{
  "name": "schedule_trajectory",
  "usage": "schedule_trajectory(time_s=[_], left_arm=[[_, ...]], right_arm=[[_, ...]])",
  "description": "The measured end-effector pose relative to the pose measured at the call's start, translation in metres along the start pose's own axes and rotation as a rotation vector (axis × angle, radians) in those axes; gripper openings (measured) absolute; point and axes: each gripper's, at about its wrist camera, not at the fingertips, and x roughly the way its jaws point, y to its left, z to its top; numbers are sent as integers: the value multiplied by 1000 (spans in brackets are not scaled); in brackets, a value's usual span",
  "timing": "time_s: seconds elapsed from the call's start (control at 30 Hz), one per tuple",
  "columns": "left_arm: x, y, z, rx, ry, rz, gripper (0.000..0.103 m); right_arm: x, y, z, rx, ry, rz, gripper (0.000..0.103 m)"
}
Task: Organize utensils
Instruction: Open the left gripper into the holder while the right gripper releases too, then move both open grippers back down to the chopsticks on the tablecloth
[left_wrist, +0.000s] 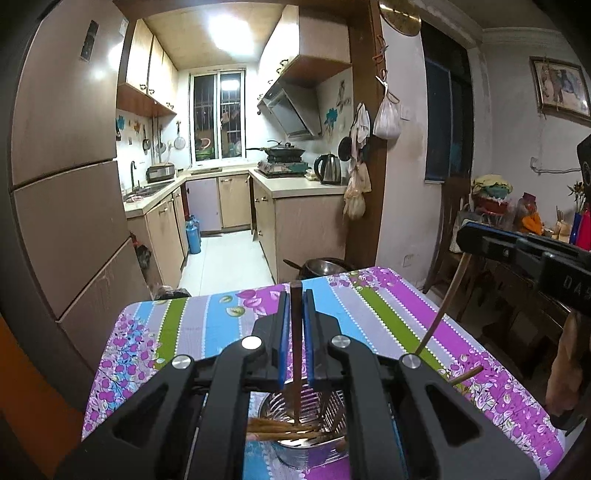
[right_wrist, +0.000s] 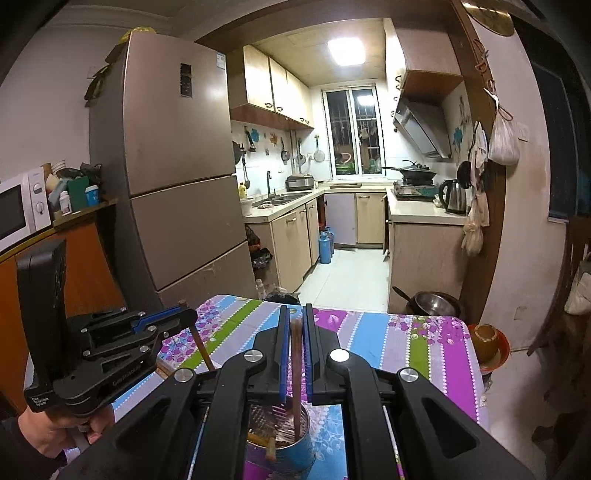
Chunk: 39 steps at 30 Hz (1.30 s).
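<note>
My left gripper is shut on a dark brown chopstick held upright, its lower end inside the metal utensil holder, where several wooden chopsticks lie. My right gripper is shut on a reddish-brown chopstick whose lower end dips into the same holder. The left gripper shows in the right wrist view with its chopstick. The right gripper shows in the left wrist view with its chopstick.
The holder stands on a table with a striped floral cloth. A fridge stands to the left, a metal bowl beyond the far table edge, an orange bowl at the right, and a wooden chair.
</note>
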Motion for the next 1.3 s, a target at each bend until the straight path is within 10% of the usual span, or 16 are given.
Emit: schedule_trajectory(time_s=[0.23, 0.5, 0.87, 1.3], left_arm=[[-33, -1, -1, -1, -44, -16, 11], [-156, 8, -80, 58, -137, -26, 54], [-200, 25, -296, 2, 180, -50, 55], [-183, 12, -322, 21, 162, -43, 29]], right_arm=[[-29, -5, 5, 29, -67, -8, 21], [-133, 16, -35, -36, -210, 16, 38], [-213, 62, -216, -45, -136, -42, 43], [-221, 85, -295, 42, -30, -96, 43]])
